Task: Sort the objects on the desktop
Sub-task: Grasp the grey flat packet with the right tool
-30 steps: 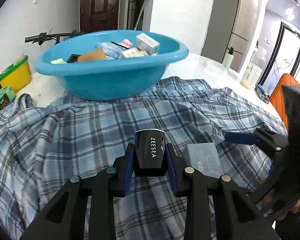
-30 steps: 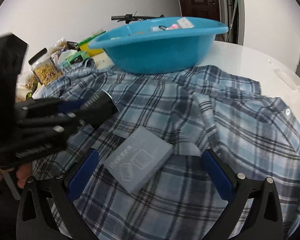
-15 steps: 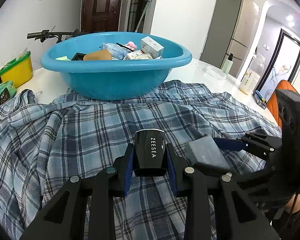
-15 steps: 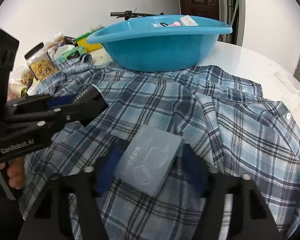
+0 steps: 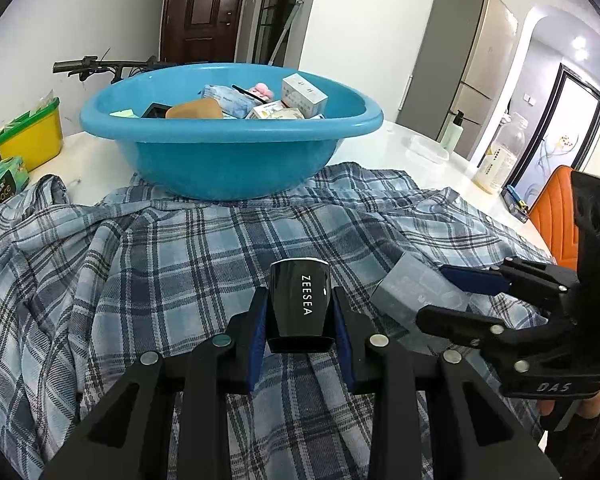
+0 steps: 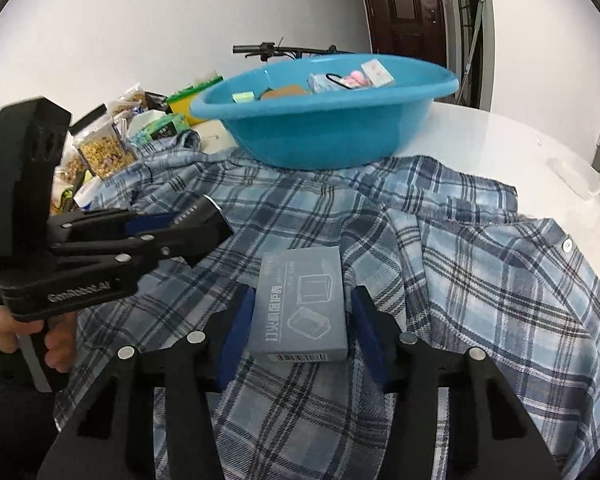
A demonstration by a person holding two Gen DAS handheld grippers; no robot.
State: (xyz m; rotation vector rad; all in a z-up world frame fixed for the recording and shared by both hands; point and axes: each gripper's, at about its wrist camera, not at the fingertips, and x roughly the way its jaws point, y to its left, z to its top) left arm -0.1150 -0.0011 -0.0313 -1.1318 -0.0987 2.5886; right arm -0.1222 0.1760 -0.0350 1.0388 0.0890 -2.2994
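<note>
My left gripper (image 5: 300,312) is shut on a black box marked ZEESEA (image 5: 300,304) and holds it above the plaid shirt (image 5: 180,248). My right gripper (image 6: 300,316) is shut on a grey flat box (image 6: 302,304) and holds it above the shirt; it shows at the right in the left wrist view (image 5: 420,294). The left gripper with the black box shows at the left in the right wrist view (image 6: 196,228). A blue basin (image 5: 228,160) with several small items stands beyond the shirt, ahead of both grippers.
A yellow bin (image 5: 32,140) and green packets (image 5: 4,186) lie to the left of the basin. Snack jars (image 6: 104,152) stand at the table's left edge. A bottle (image 5: 500,160), a pump bottle (image 5: 454,132) and an orange chair (image 5: 556,216) are at the right.
My right gripper closed on the grey box and lifted it off the shirt. Both grippers have risen, so the basin's contents show more.
</note>
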